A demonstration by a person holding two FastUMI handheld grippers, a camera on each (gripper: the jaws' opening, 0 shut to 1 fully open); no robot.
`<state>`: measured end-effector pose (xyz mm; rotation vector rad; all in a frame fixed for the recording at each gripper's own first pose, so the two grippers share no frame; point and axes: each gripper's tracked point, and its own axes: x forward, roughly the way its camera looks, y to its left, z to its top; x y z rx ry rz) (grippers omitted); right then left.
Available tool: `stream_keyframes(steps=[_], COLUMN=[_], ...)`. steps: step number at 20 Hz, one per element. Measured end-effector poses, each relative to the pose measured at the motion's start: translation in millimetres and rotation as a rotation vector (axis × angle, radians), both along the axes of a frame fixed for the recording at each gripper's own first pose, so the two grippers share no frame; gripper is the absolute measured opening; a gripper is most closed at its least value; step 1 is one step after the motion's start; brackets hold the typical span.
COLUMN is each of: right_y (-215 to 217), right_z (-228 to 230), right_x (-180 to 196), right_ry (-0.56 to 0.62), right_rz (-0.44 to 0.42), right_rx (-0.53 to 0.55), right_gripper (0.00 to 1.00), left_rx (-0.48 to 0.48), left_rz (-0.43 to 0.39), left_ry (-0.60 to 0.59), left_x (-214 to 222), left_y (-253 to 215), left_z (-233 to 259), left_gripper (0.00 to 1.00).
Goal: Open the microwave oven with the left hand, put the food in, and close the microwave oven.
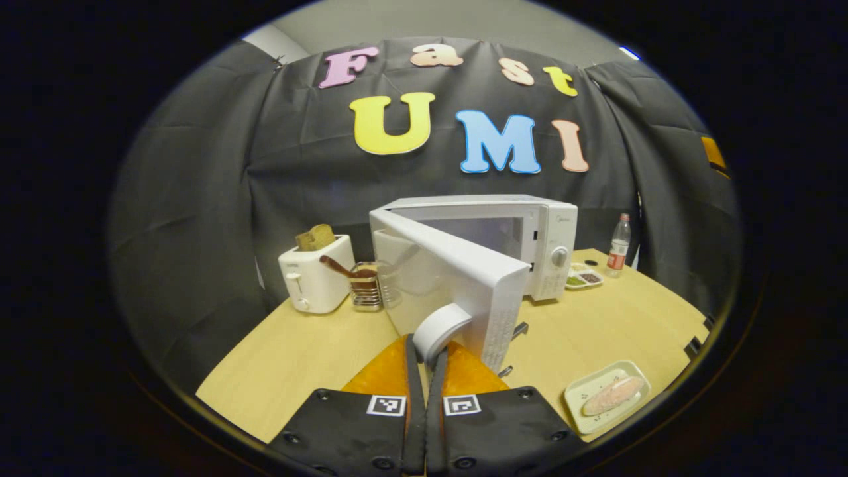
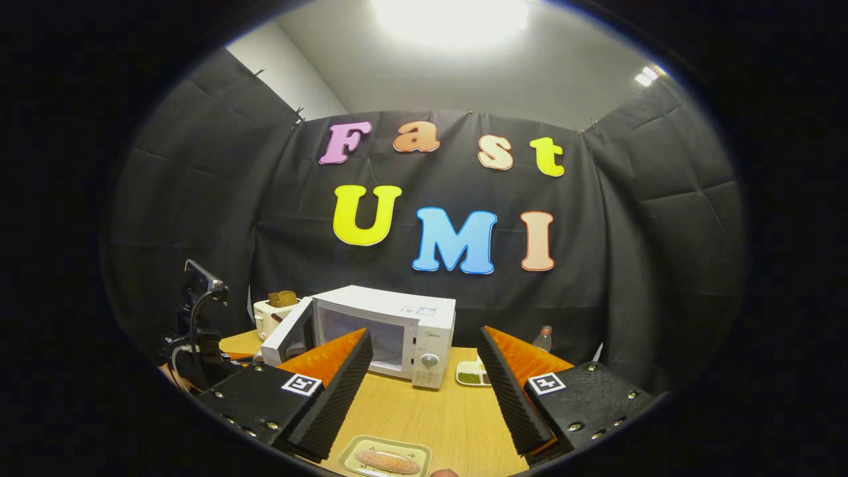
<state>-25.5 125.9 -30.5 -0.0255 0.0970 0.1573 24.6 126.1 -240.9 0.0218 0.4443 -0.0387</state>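
Gripping the white door handle (image 1: 440,329), the left tool (image 1: 427,361) is pulling the microwave oven (image 1: 493,242) door half open. Food waits on its plate (image 2: 384,456) on the table (image 2: 437,417), under the spread-open right tool (image 2: 424,384). Next, swing the door wide.

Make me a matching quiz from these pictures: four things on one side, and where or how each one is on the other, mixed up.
Things:
1. door
2. left tongs
3. right tongs
4. toaster

States:
A. open above the plate of food
B. holds bread
C. swung partly open
D. shut on the door handle

Pairs: 1-C, 2-D, 3-A, 4-B
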Motion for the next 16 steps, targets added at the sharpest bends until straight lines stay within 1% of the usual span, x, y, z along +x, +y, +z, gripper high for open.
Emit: stream_keyframes(steps=[5, 10, 13, 16], right_y=[28, 56, 67, 77], right_z=[-2, -4, -3, -4], right_x=[0, -1, -2, -1], right_ry=[0.002, 0.004, 0.008, 0.014], right_rz=[0.002, 0.004, 0.010, 0.040], right_rx=[0.002, -0.004, -0.013, -0.019], right_gripper=[0.97, 0.97, 0.97, 0.98], left_rx=[0.004, -0.001, -0.017, -0.029], left_rz=[0.007, 0.013, 0.002, -0.011], left_ry=[0.000, -0.010, -0.014, -0.007], left_x=[-11, -12, -12, -16], left_y=[37, 74, 87, 91], left_z=[-2, -4, -4, -5], left_gripper=[0.07, 0.07, 0.07, 0.10])
